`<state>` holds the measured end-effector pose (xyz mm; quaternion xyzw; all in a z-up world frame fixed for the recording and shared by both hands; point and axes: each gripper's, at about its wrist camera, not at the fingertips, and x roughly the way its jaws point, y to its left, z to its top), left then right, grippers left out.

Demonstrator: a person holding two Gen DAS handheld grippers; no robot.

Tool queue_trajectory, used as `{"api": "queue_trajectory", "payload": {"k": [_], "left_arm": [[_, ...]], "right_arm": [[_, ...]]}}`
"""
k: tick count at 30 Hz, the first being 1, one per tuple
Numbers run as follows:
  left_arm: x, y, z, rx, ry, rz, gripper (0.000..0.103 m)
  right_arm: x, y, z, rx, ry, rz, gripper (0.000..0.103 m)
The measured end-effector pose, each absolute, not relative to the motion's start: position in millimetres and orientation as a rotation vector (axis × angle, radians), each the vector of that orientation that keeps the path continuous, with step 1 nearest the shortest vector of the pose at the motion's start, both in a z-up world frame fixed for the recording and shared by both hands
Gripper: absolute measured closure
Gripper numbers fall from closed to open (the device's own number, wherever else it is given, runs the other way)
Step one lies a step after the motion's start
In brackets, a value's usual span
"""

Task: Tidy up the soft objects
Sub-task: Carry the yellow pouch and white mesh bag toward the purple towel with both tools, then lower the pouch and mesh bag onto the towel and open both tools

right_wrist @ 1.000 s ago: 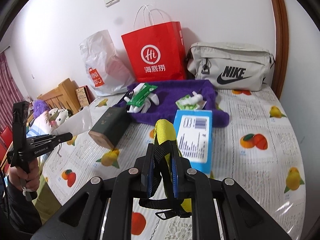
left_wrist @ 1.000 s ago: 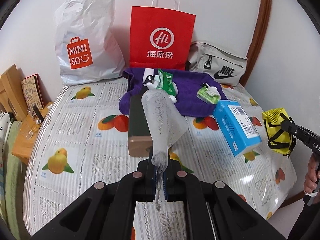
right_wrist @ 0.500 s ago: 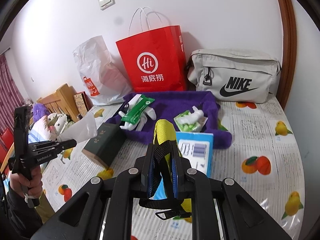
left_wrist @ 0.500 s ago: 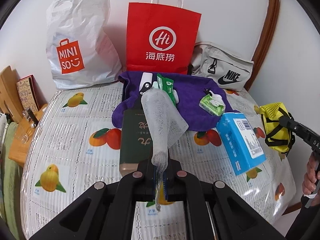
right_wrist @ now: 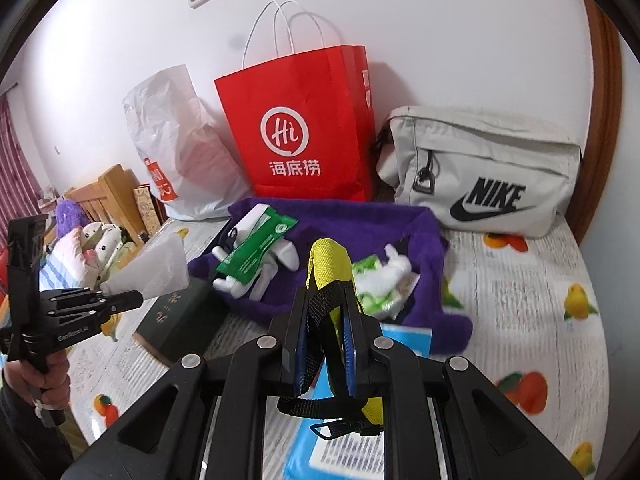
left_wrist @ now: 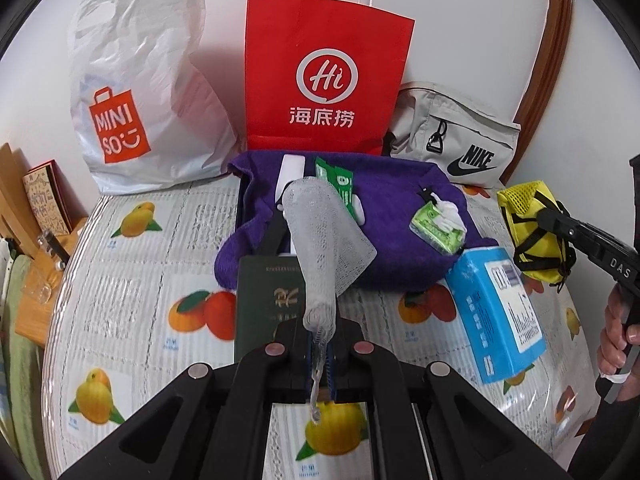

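Note:
My left gripper [left_wrist: 320,344] is shut on a white mesh cloth [left_wrist: 320,236], which stands up from the jaws over the table; the same cloth [right_wrist: 154,270] shows in the right wrist view. My right gripper [right_wrist: 322,340] is shut on a yellow mesh pouch with black straps [right_wrist: 330,264], also seen as the pouch [left_wrist: 528,224] at the right of the left wrist view. A purple towel [left_wrist: 392,216] lies ahead near the wall, carrying a green packet [left_wrist: 340,184] and a green wipes pack [left_wrist: 438,226].
A red paper bag [left_wrist: 328,72], a white Miniso bag [left_wrist: 140,80] and a grey Nike bag [left_wrist: 456,140] stand against the wall. A dark green box [left_wrist: 268,300] and a blue box [left_wrist: 500,312] lie on the fruit-print tablecloth [left_wrist: 132,280]. Wooden furniture [right_wrist: 112,192] stands left.
Both grippers have moved forward toward the purple towel and the bags, each keeping its cloth item. The bags and towel look larger and nearer now.

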<state>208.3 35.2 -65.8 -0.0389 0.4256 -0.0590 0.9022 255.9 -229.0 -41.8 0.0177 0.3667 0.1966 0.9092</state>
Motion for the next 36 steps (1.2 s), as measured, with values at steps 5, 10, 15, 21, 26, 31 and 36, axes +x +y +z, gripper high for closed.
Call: {"api": "queue_trajectory", "payload": {"k": [5, 10, 15, 21, 26, 31, 36], "left_arm": [[230.7, 33.8, -67.6, -0.089, 0.889, -0.133, 0.097], [248.4, 30.2, -70.9, -0.091, 0.896, -0.146, 0.097], [262.7, 27.9, -73.1, -0.077, 0.9, -0.152, 0.096], [280.4, 21.3, -78.0, -0.064, 0.907, -0.174, 0.096], [291.7, 16.9, -86.3, -0.056, 0.923, -0.188, 0.096], [298.1, 17.6, -91.3, -0.051, 0.934, -0.19, 0.096], [304.6, 13.9, -93.5, -0.036, 0.94, -0.19, 0.096]], "right_arm": [[280.9, -227.9, -43.6, 0.024, 0.751, 0.393, 0.088], [303.0, -228.5, -48.1, 0.012, 0.753, 0.38, 0.088], [329.9, -229.5, -57.0, -0.018, 0.763, 0.365, 0.088], [362.7, -224.2, -68.4, -0.059, 0.784, 0.364, 0.088], [386.3, -218.7, -86.1, -0.068, 0.822, 0.389, 0.088], [404.7, -211.9, -102.5, -0.087, 0.865, 0.389, 0.088], [411.8, -203.0, -115.6, -0.1, 0.898, 0.408, 0.083]]}}
